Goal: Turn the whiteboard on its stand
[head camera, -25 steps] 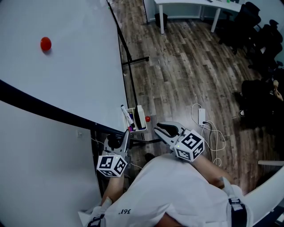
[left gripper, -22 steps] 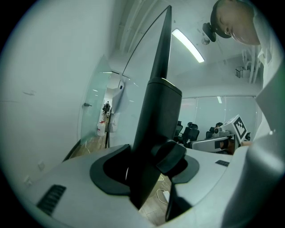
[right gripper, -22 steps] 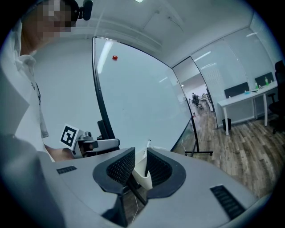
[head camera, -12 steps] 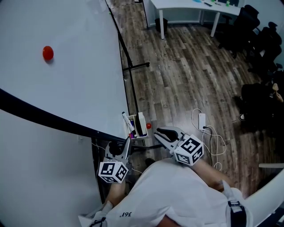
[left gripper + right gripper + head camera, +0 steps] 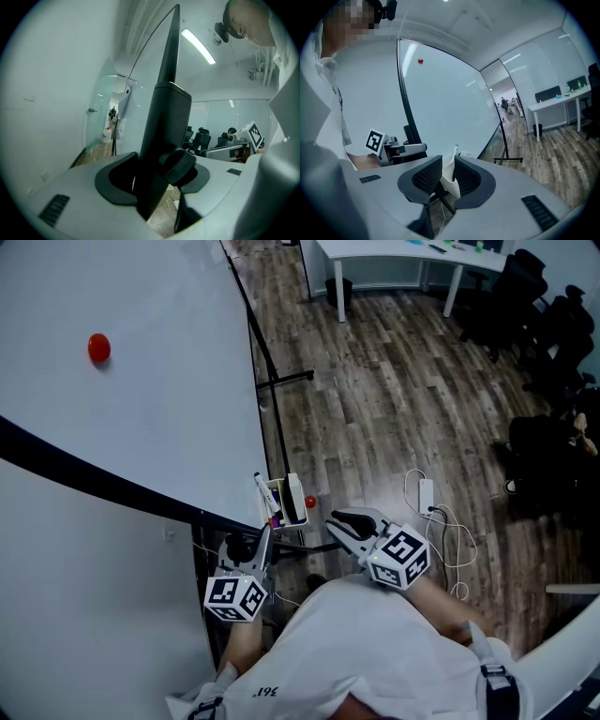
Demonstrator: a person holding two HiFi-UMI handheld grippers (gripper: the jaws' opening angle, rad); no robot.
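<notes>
The big whiteboard [image 5: 141, 409] with a black frame fills the left, a red magnet [image 5: 97, 348] stuck on it. At its lower corner hangs a white marker tray [image 5: 296, 495]. My left gripper [image 5: 258, 545] reaches up to the frame at that corner. In the left gripper view the black frame bar [image 5: 164, 117] and a black knob [image 5: 180, 164] fill the gap of the left gripper [image 5: 157, 173], jaws wide and closed on them. My right gripper [image 5: 334, 518] points at the tray's end from just right of it. Its pads stand narrowly apart, and the tray [image 5: 451, 180] shows in the gap of the right gripper [image 5: 446, 176].
The stand's black foot bar [image 5: 286, 376] runs over the wooden floor. A white power adapter with cable [image 5: 427, 488] lies to the right. A white desk [image 5: 412, 251] and black office chairs [image 5: 553, 306] stand at the back right. A pale wall lies behind the board.
Only the head view has shifted a little. Both grippers keep their places relative to the board's corner and the tray.
</notes>
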